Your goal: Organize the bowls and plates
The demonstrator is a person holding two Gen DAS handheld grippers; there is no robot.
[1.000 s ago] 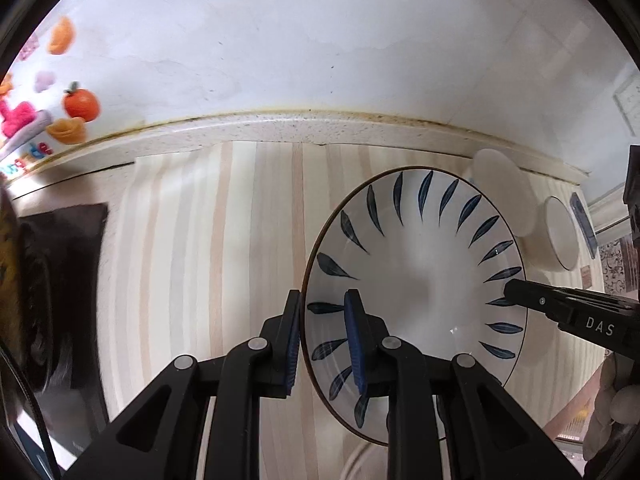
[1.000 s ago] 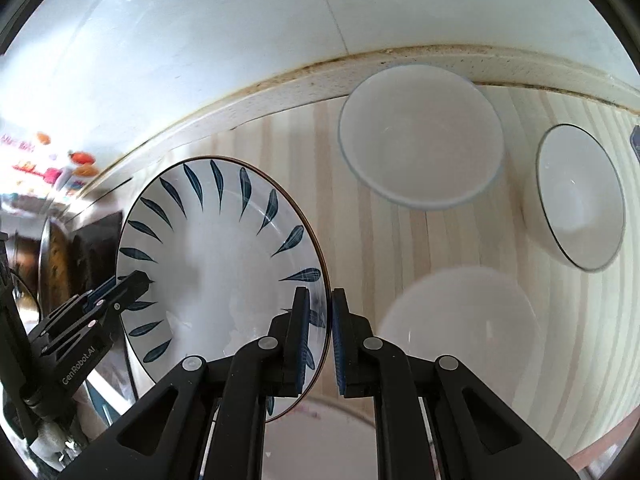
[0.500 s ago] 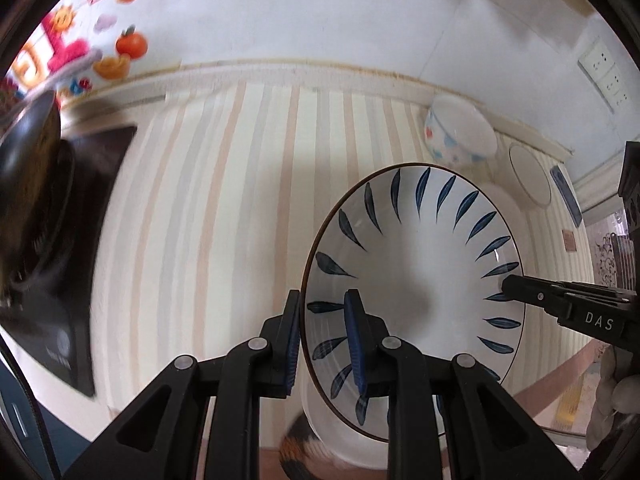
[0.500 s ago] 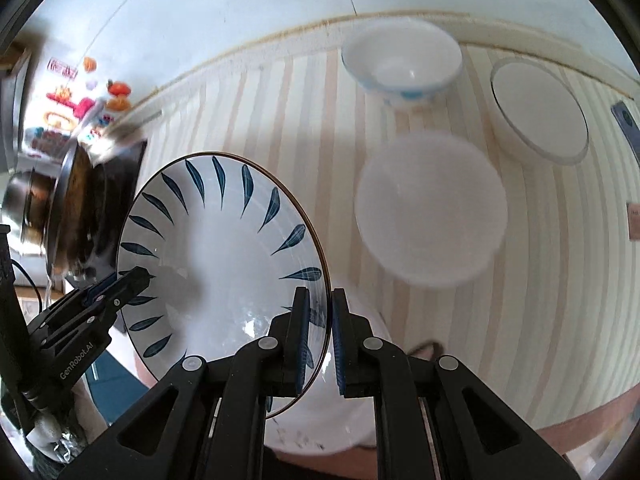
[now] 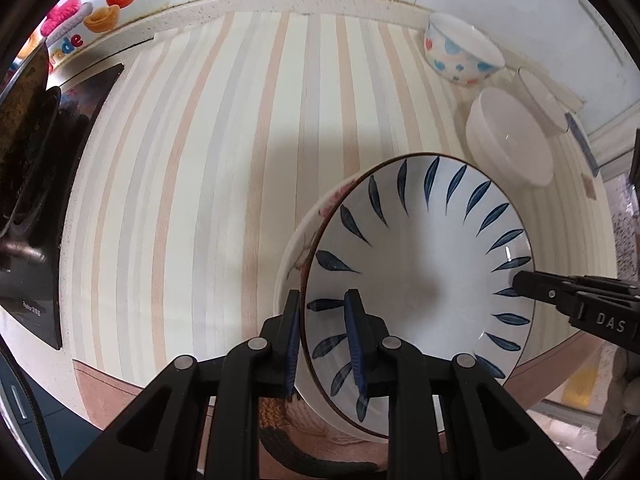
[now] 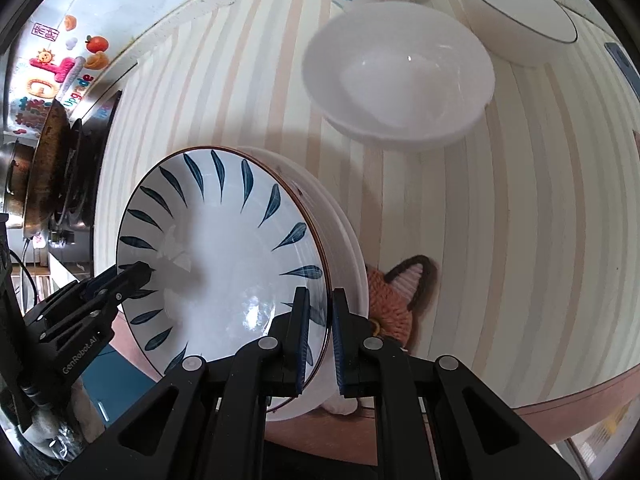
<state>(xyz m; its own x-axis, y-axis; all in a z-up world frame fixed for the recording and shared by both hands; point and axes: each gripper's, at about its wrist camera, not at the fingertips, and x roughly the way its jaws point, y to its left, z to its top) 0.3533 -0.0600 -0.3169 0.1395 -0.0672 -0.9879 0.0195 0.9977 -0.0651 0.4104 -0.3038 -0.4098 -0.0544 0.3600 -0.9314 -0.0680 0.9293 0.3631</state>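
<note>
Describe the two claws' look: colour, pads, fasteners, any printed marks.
Both claws are black plastic with angular, triangulated linkage arms and round silver pivot screws. The left claw and right claw each carry flat blue pads on the inner finger faces. White lettering shows on the bodies: "DAS" on the right one, "GenRobot.AI" on the left. A pale glove shows behind the right claw.

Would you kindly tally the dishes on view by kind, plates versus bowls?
Plates: 2, the leaf-pattern plate and the white plate under it.
Bowls: 3, the plain white bowl, the dotted bowl and the dark-rimmed bowl.
Total: 5.
</note>
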